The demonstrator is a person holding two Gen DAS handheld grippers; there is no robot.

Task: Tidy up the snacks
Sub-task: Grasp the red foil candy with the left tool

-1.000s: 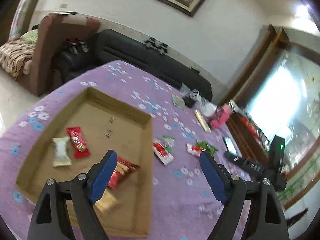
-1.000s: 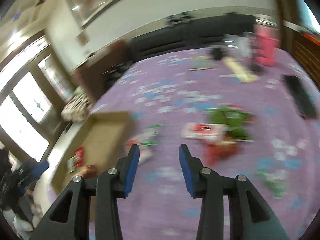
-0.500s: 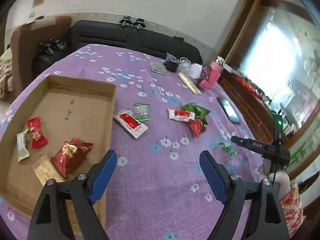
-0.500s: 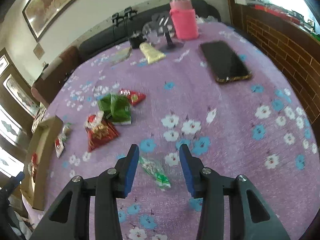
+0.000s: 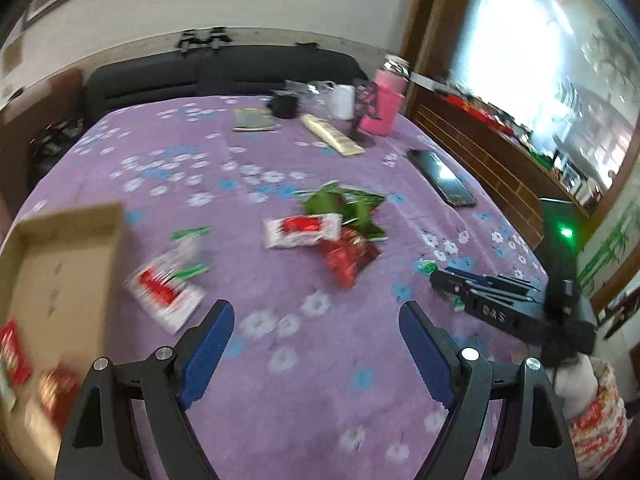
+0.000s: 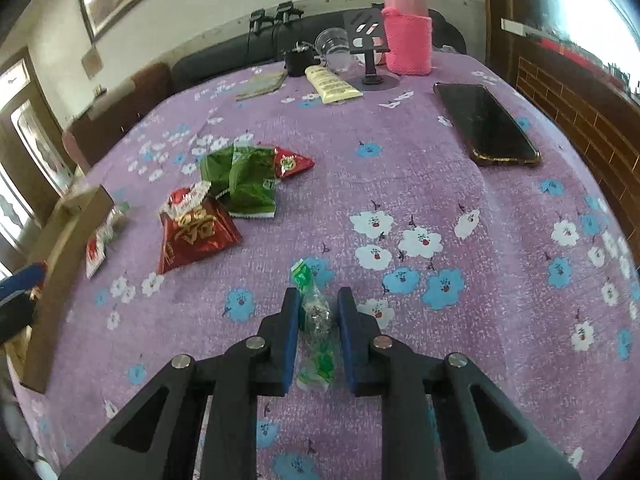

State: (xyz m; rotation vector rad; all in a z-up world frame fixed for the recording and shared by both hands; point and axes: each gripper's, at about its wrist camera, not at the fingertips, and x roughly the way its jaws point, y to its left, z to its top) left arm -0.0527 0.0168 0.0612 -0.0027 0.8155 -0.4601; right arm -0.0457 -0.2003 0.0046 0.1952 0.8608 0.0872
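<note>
Half a second ago the right hand-held gripper (image 6: 318, 312) hung over a small clear candy wrapper with green ends (image 6: 316, 328) with its blue pads apart. Now the pads have narrowed around the wrapper, which lies on the desk between them, pads close on both sides; whether they actually press it cannot be told. The left hand-held gripper (image 5: 316, 336) stays released, pads spread wide above bare purple cloth, and its view has swung away from the cardboard tray (image 5: 60, 264) toward the middle of the desk (image 6: 400, 184).

There is open cloth around the right hand-held gripper on every side. The desk's near right edge curves away close by, and a black phone (image 6: 484, 128) lies near that edge. The remaining snacks sit in a loose cluster to the left: a red foil packet (image 6: 192, 236), green packets (image 6: 244, 180) and a small red one (image 6: 290, 162) touching them.

Only the left wrist view shows inside the tray, where red packets (image 5: 16, 352) lie blurred at its near end, and a white-and-red packet (image 5: 166, 292) just beside its wall. Only the right wrist view shows the wrapper between the pads. A pink bottle (image 6: 408, 32) stands at the far edge.
</note>
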